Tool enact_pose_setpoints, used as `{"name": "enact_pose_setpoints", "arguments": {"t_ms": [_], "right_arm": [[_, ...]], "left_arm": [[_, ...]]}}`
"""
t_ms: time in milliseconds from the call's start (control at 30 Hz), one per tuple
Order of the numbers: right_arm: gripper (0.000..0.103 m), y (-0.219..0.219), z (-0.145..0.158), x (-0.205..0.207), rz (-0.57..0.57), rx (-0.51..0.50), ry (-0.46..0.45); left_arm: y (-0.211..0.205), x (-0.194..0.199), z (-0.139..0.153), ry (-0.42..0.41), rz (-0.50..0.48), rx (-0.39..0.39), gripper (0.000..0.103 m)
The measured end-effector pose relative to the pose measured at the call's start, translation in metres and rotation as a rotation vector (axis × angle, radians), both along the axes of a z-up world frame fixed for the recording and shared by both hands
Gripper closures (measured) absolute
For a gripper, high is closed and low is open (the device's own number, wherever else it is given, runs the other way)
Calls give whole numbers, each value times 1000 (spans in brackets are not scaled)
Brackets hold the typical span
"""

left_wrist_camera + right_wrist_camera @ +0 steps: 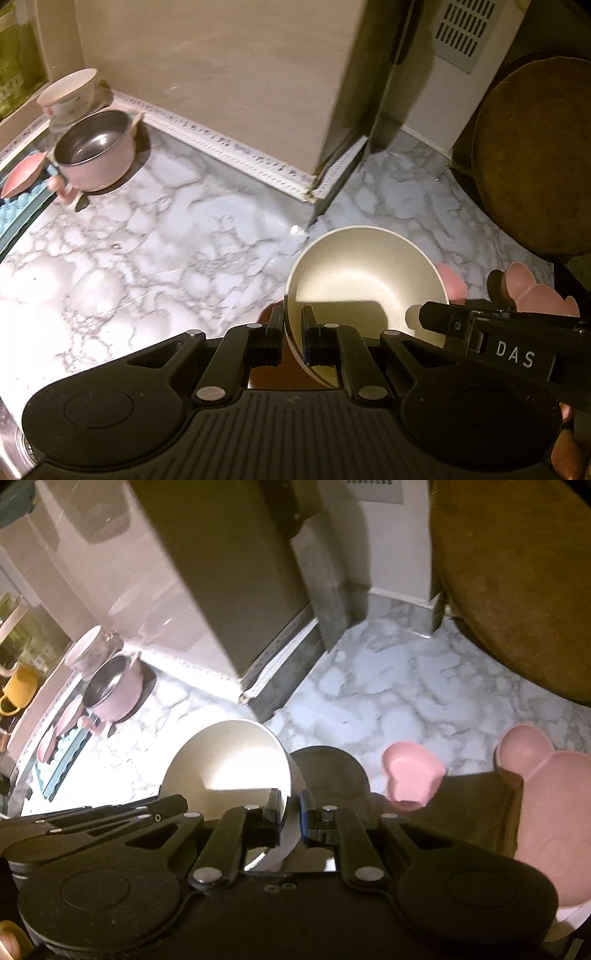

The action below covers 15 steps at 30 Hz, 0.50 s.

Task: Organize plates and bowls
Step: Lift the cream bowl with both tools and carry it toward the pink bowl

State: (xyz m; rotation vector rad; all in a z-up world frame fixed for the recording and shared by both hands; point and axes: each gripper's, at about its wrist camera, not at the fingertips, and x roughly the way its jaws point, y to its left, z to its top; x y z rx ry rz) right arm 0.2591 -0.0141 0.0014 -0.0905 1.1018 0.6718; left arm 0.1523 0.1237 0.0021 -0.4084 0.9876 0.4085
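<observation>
Left wrist view: the left claw point(293, 332) pinches the near rim of a cream bowl point(364, 280) above the marble counter point(166, 251). The right claw point(291, 812) pinches the same bowl's opposite rim. Just right of the bowl sits a pink heart-shaped dish point(412, 775).

Cream bowl point(364, 280), grey-veined marble counter point(166, 251)
</observation>
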Motion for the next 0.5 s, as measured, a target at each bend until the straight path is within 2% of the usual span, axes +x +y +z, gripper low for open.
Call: {"name": "enact_pose_setpoints", "arguments": {"t_ms": [500], "right_arm": [[94, 22, -17, -26, 42, -32, 50]], "left_arm": [[17, -18, -16, 43, 24, -32, 94]]}}
